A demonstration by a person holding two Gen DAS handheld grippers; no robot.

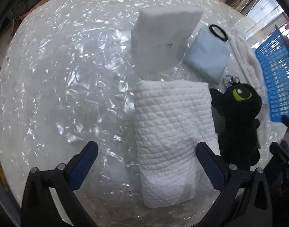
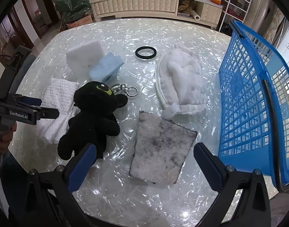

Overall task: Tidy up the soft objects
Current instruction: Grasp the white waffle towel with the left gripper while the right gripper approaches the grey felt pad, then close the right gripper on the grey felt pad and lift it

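My left gripper (image 1: 146, 149) is open and empty, its jaws wide above the near end of a folded white quilted towel (image 1: 172, 132), which also shows in the right wrist view (image 2: 57, 102). A black plush toy (image 1: 239, 121) with a green eye lies right of the towel (image 2: 95, 117). Behind are a white foam block (image 1: 163, 37) and a light blue sponge (image 1: 208, 56). My right gripper (image 2: 144, 151) is open and empty over a dirty grey-white pad (image 2: 161, 149). A white padded cloth (image 2: 180, 81) lies beyond the pad. A blue basket (image 2: 254, 102) stands at the right.
A black rubber ring (image 2: 146, 52) and metal key rings (image 2: 132, 91) lie on the shiny pearly table (image 2: 125, 193). The left gripper (image 2: 27, 111) appears at the left edge of the right wrist view. A cabinet (image 2: 137, 5) stands beyond the table.
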